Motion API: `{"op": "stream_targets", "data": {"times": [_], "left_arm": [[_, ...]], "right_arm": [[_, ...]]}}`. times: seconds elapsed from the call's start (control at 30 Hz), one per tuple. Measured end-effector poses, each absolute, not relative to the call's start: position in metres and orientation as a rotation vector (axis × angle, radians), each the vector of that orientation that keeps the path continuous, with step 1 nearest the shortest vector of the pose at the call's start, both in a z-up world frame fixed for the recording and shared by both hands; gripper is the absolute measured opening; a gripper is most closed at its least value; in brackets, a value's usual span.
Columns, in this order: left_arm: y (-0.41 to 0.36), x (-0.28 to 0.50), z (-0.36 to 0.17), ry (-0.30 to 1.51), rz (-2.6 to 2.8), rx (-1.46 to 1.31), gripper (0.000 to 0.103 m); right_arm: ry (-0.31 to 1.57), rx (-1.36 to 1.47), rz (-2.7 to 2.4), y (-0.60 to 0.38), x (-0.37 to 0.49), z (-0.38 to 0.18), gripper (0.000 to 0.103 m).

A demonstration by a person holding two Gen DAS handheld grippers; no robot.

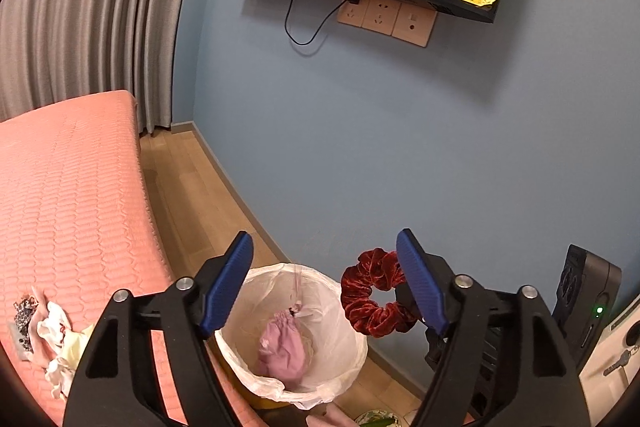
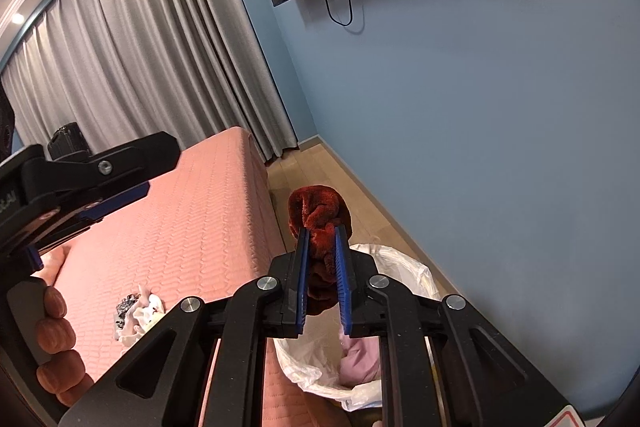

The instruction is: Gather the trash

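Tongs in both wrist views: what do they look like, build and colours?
Both the left tongs and right tongs have black angular plastic arms joined by silver round pivot bolts, ending in flat blue ribbed pads.

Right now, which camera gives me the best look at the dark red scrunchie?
The left wrist view: the scrunchie shows there as a whole ring, held beside the lined bin. The right wrist view shows only a bunched part, pinched in the jaws of the right gripper, which hide the rest.
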State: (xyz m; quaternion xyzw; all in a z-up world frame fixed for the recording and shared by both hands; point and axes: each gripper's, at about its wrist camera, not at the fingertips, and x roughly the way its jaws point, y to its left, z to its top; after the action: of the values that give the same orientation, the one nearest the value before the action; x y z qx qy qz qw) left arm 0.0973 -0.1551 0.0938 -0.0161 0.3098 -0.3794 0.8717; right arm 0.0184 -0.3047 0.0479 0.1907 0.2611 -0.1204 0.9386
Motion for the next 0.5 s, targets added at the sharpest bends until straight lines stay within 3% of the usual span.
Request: {"op": "stream_targets", "data": {"times": [0.5], "left_arm": [[-0.130, 0.106, 0.084, 0.672, -0.729, -0.072, 0.074]], "right_arm": [[0.539, 0.369, -0.231, -0.288, 0.017, 0.048, 0.024]]}}
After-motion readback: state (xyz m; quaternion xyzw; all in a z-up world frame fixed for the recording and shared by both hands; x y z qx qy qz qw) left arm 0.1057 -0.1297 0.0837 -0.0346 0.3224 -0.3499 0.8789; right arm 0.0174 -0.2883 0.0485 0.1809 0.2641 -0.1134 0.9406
